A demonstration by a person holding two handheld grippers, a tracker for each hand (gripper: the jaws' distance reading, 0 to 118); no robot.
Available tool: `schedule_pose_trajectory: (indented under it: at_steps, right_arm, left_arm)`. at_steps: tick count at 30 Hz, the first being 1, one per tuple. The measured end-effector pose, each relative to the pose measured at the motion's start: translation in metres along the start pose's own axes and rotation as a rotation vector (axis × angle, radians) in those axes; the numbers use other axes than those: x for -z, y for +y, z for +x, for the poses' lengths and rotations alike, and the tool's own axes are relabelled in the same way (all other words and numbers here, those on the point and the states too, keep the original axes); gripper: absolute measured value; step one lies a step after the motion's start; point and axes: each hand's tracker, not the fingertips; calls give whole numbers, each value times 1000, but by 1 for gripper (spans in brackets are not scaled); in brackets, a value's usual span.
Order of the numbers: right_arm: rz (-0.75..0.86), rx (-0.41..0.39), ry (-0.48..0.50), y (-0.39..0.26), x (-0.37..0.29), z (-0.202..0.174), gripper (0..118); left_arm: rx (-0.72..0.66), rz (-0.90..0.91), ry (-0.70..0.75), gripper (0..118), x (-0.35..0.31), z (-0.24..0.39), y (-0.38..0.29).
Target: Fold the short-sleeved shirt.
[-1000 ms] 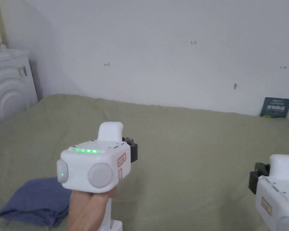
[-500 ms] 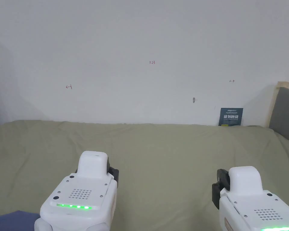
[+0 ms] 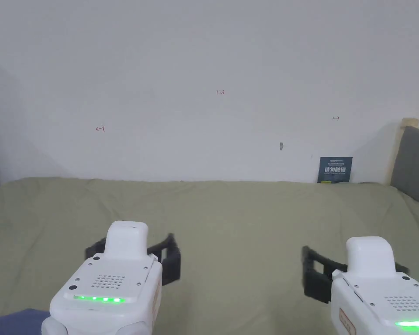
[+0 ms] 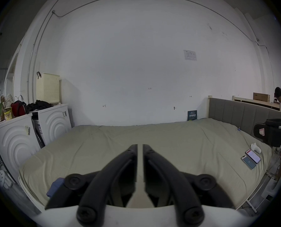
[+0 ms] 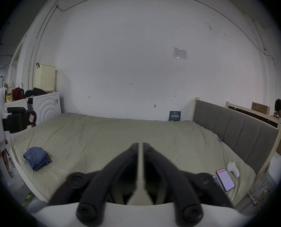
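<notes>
The blue short-sleeved shirt [image 5: 36,157] lies as a folded bundle on the olive-green bed [image 3: 248,218], near the bed's front left corner. In the head view only its edge [image 3: 12,320] shows at the bottom left, down and to the left of the left hand-held gripper [image 3: 133,256], which hangs in the air above the bed, apart from the cloth. In the left gripper view a bit of the shirt [image 4: 54,188] shows low on the left, behind the linkage. The right hand-held gripper [image 3: 355,270] hangs level with the left one over the right half of the bed, well apart from the shirt. Each gripper view shows its own jaws drawn almost together, a thin slit between the tips and nothing clamped: left [image 4: 140,148], right [image 5: 140,146]. In the head view the black linkages look blurred. Two phones [image 5: 225,179] lie at the bed's right front edge, far from the shirt.
</notes>
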Motion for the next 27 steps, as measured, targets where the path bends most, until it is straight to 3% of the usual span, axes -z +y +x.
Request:
schedule_pose_trajectory:
  at_steps: [1,2,14,20,27]
  right_arm:
    - [-8,0,0,-1,1,1,118]
    - [88,-27,-29,-2,-4,2,118]
    - [39,-6,-9,-8,-9,3,118]
    - [25,1,5,-12,-5,2,118]
    - [8,-1,21,-10,-2,-1,118]
  left_arm:
    - [-1,-10,6,118,1,-1,-1]
    - [-15,8,5,118,-3,-4,-2]
    - [21,-50,52,118,2,-11,-7]
    - [-113,-99,-64,118,1,-20,-5]
    - [-77,-119,-58,118,2,-16,3]
